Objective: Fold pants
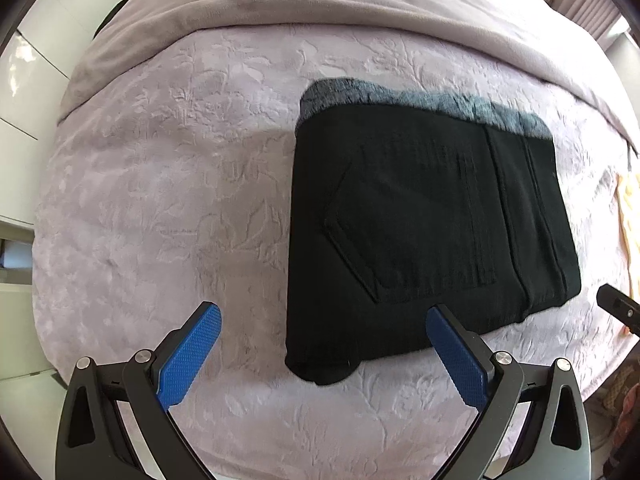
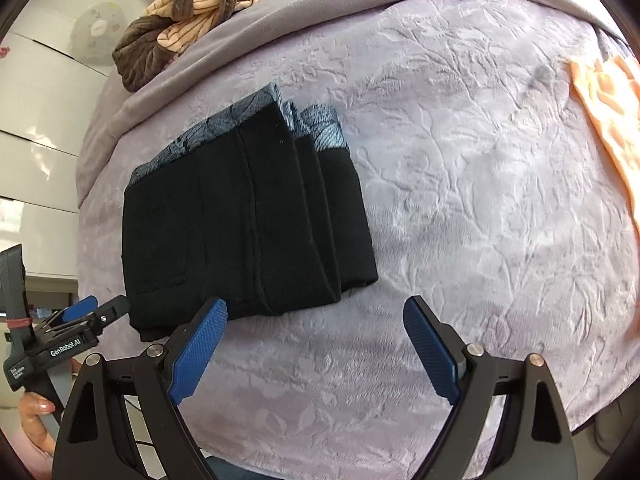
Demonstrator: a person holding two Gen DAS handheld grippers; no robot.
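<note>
Black pants [image 1: 424,220] lie folded mid-frame on the bed [image 1: 160,200], perhaps in 3 layers; left claw [image 1: 324,344] and right claw [image 2: 316,340] hover spread at the near edge, bare blanket all around.

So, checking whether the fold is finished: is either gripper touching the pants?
Apart. Left gripper and right gripper are both open and empty in their own views, held above the folded pants and the blanket.

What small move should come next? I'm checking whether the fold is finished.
Probably just back both off. The pants already lie folded in a compact stack on the blanket, and the left hand-held gripper and right hand-held gripper are open, holding nothing, at its near edge.
</note>
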